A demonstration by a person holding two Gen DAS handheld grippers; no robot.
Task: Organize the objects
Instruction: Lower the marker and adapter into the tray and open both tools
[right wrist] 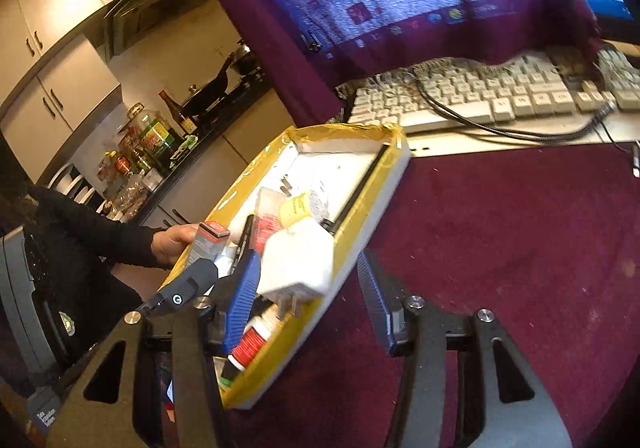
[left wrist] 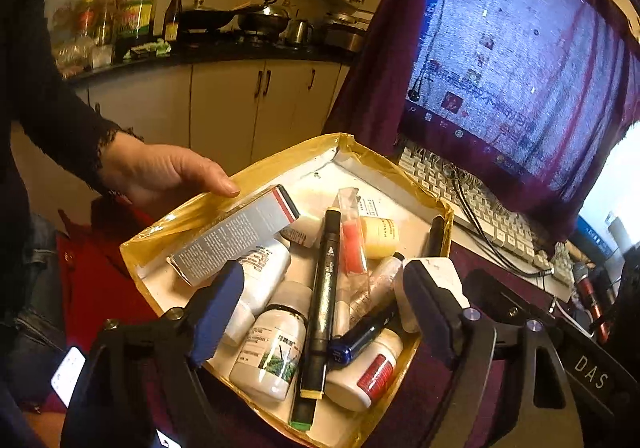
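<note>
Left claw hangs wide open, holding nothing, above the yellow-rimmed tray crowded with bottles at frame centre. Right claw gapes empty, straddling the tray's near wall. Sorting seems under way; next, choose one item.

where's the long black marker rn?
Left wrist view: the black marker lies lengthwise in the yellow-taped tray, centre, between the green-label bottle and the blue pen.
</note>
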